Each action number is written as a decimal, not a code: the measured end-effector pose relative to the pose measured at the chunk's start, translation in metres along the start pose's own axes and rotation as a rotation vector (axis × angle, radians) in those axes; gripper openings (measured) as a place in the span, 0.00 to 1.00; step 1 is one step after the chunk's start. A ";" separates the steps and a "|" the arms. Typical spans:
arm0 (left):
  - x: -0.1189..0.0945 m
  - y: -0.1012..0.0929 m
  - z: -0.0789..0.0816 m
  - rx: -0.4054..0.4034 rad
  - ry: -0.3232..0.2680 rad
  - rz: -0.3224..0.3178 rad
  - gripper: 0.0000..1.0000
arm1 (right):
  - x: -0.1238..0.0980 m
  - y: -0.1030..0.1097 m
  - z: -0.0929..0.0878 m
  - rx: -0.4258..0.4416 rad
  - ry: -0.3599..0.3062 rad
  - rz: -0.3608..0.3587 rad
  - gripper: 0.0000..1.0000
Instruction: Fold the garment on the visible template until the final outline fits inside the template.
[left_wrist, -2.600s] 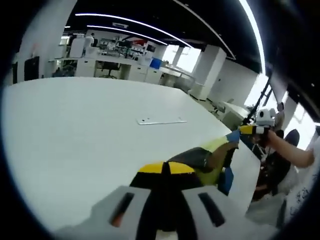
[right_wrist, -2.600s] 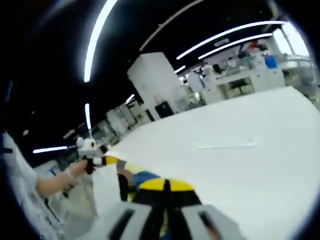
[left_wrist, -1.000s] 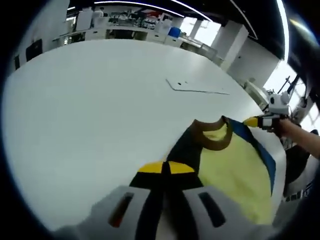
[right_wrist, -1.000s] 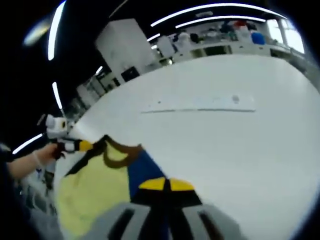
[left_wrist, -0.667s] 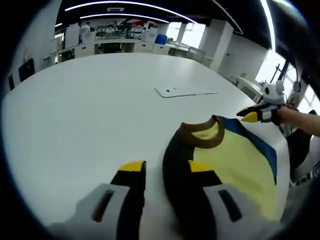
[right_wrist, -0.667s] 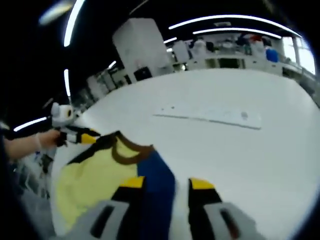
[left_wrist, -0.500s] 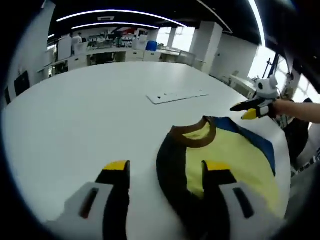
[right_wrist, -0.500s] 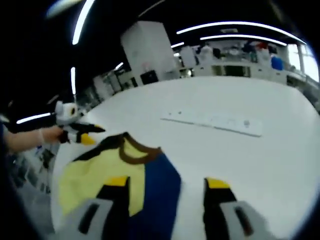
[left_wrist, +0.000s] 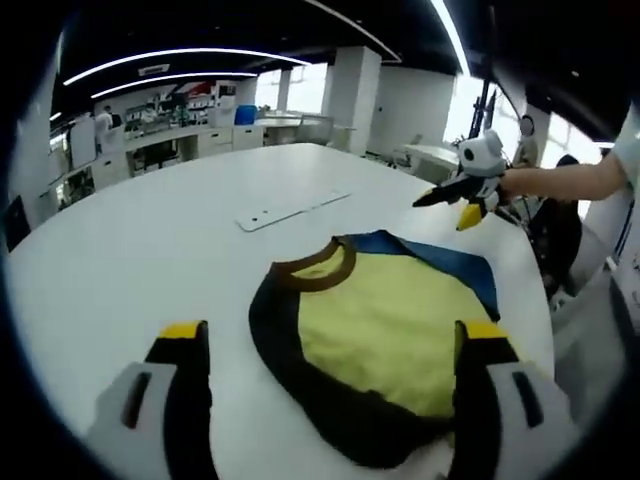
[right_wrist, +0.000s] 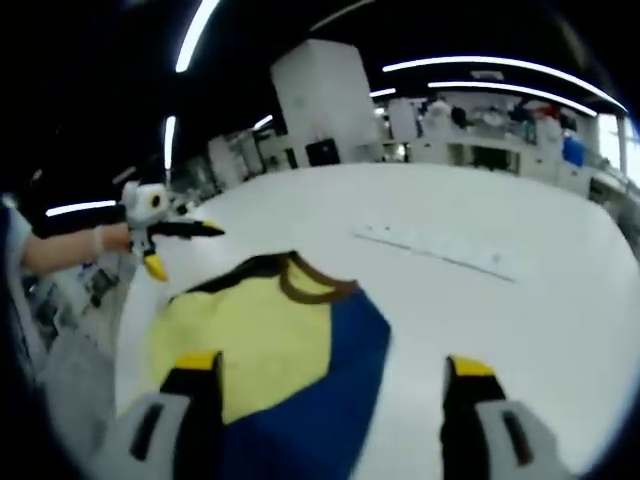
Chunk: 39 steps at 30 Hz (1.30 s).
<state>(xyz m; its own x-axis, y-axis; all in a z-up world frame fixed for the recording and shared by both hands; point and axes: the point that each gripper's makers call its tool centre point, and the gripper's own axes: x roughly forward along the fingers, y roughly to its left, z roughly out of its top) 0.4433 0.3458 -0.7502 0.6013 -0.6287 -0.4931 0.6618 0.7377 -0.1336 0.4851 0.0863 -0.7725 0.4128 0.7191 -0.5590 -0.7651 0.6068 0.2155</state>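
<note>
We see the garment (left_wrist: 385, 340) lying flat on the white counter (left_wrist: 120, 260), near its edge, brown collar toward a flat white strip (left_wrist: 290, 208). Left gripper (left_wrist: 335, 345) fingers wide apart, holding nothing; right gripper (right_wrist: 328, 380) fingers likewise spread, nothing between them.

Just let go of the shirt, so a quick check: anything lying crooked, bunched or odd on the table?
Nothing stands out. The shirt lies spread flat on the white table, brown collar toward the flat white strip. Both tongs, left and right, are open and off the cloth.
</note>
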 end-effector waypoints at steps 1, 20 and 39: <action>-0.003 -0.002 0.001 0.002 -0.002 0.001 0.99 | -0.003 0.003 0.000 -0.009 -0.001 -0.001 0.91; -0.074 -0.050 -0.007 0.004 -0.063 0.022 0.98 | -0.055 0.064 -0.022 -0.219 0.047 -0.008 0.82; -0.102 -0.082 -0.019 -0.023 -0.102 0.018 0.92 | -0.083 0.105 -0.059 -0.379 0.095 -0.010 0.52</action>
<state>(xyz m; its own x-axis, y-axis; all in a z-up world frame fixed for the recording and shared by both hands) 0.3191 0.3543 -0.7057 0.6560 -0.6364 -0.4057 0.6410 0.7536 -0.1455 0.3416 0.0699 -0.7508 0.3874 0.6685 -0.6348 -0.8968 0.4328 -0.0916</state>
